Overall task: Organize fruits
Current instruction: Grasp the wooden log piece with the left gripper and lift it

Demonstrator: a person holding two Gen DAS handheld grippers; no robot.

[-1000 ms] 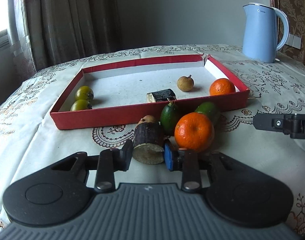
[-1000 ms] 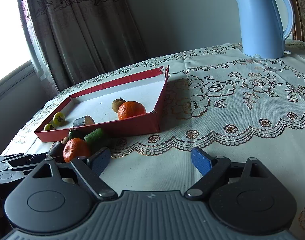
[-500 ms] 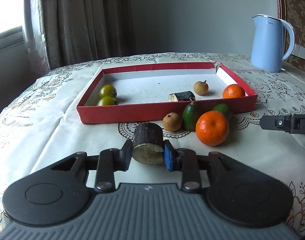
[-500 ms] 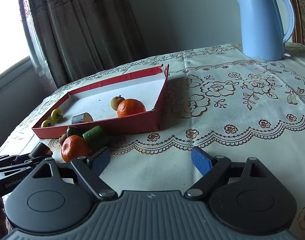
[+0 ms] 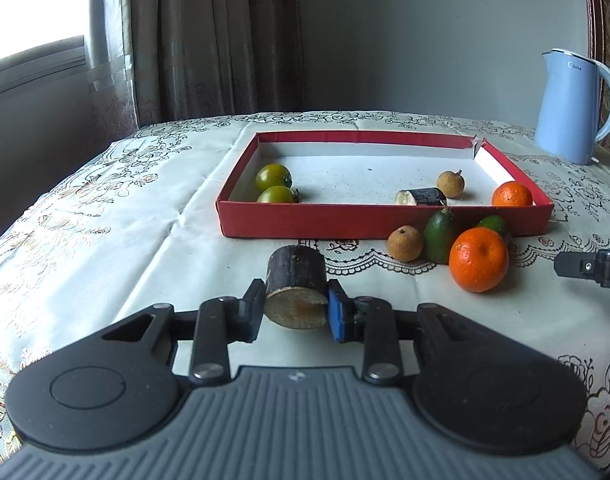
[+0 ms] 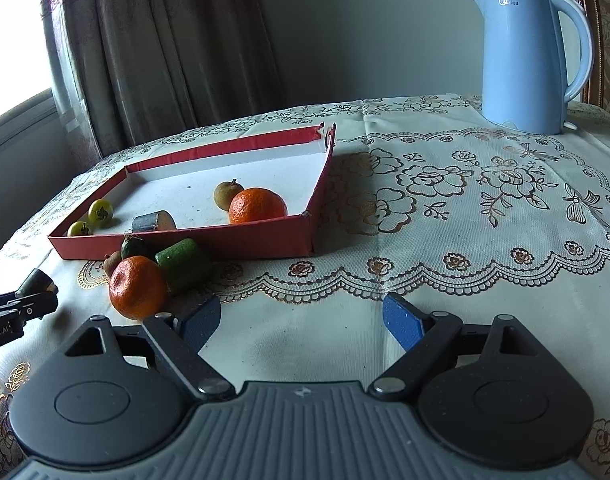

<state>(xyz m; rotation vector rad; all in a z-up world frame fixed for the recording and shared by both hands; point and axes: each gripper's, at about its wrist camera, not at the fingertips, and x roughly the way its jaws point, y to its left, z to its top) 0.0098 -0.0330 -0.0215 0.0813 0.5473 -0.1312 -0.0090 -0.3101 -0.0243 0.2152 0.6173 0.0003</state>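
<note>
Bench (image 5: 117,240) under a cream lace cloth with brown floral embroidery; grey wall and heavy patterned curtains (image 5: 209,40) behind, daylight from a window at left. Pale blue electric kettle (image 6: 533,60) stands at the far right corner, well apart from the fruit.

Red cardboard tray (image 5: 345,224), white inside, shallow walls, one far corner torn open. Inside it: an orange (image 5: 512,195) near the right wall, a sugarcane piece (image 5: 423,197) lying on its side, a longan (image 5: 450,184) just beside it, and two green tomatoes (image 5: 274,177) together at the left end. Judged roughly half sorted, like kept with like.

Still outside, clustered against the tray's near wall: a second orange (image 5: 479,260), two green fruits (image 5: 439,232), the kind unclear, and a second longan (image 5: 405,243).

Left hand-held gripper (image 5: 295,312) pinches a dark-skinned sugarcane stub (image 5: 296,280) by its sides, cut face toward the camera, held in front of the tray and apparently clear of the cloth. Likely destination: beside the piece already in the tray.

Right hand-held gripper (image 6: 301,322) is spread wide, nothing between its blue pads (image 6: 401,322), low over bare cloth just right of the loose orange.

Left to do, by my reckoning: the stub, then four loose fruits.
</note>
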